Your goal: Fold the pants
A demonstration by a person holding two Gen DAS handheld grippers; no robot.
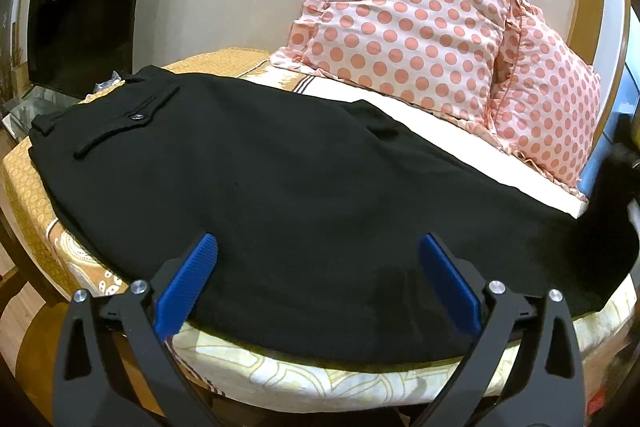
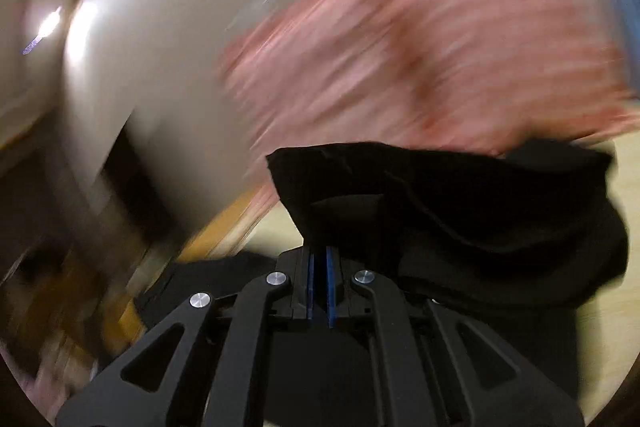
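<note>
Black pants [image 1: 280, 179] lie spread across the bed, waistband and a buttoned back pocket [image 1: 132, 119] at the far left, legs running right. My left gripper [image 1: 316, 255] is open, its blue pads [image 1: 188, 283] standing wide apart just above the near edge of the pants, holding nothing. In the right wrist view, my right gripper [image 2: 320, 255] is shut on the black pants fabric [image 2: 460, 211], which is lifted and bunched in front of the pads. That view is blurred by motion.
Two pink polka-dot pillows [image 1: 420, 27] lean at the far right of the bed. The patterned yellow bedsheet [image 1: 36, 195] shows at the left and near edges. A dark cabinet [image 1: 80, 11] stands at the far left. The pillows appear as a pink blur [image 2: 420, 59] in the right wrist view.
</note>
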